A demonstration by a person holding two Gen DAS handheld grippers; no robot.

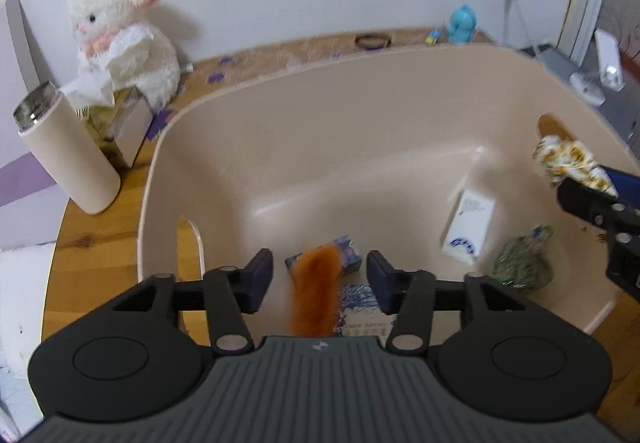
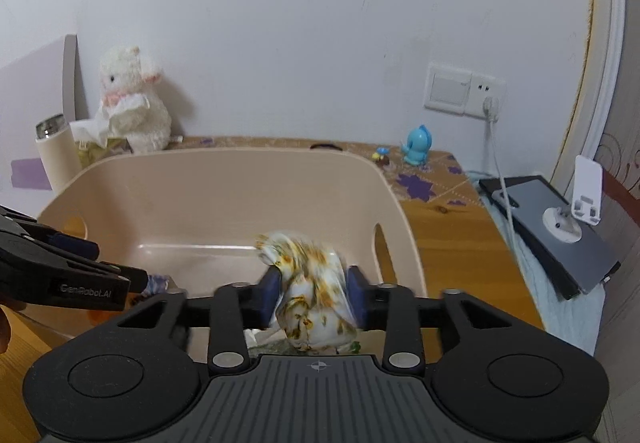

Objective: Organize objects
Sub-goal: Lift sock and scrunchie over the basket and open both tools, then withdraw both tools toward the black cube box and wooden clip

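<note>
A beige plastic tub point(image 1: 280, 115) stands on the wooden table. Inside it lie an orange furry piece point(image 1: 314, 291), a small blue box point(image 1: 347, 254), a white carton point(image 1: 468, 227) and a green tinsel ball point(image 1: 522, 263). My left gripper point(image 1: 320, 279) is open over the tub, and the orange piece hangs blurred between its fingers, apart from them. My right gripper point(image 2: 314, 293) is shut on a white cloth with orange flowers point(image 2: 316, 291) above the tub's near right side point(image 2: 404, 243). The cloth also shows in the left wrist view point(image 1: 568, 159).
A white plush lamb point(image 1: 120, 39), a tissue box point(image 1: 120, 123) and a beige flask point(image 1: 64, 155) stand left of the tub. A blue toy point(image 2: 418, 145) and a dark hair band point(image 1: 374, 41) lie behind it. A phone stand point(image 2: 576, 203) on a grey tablet sits right.
</note>
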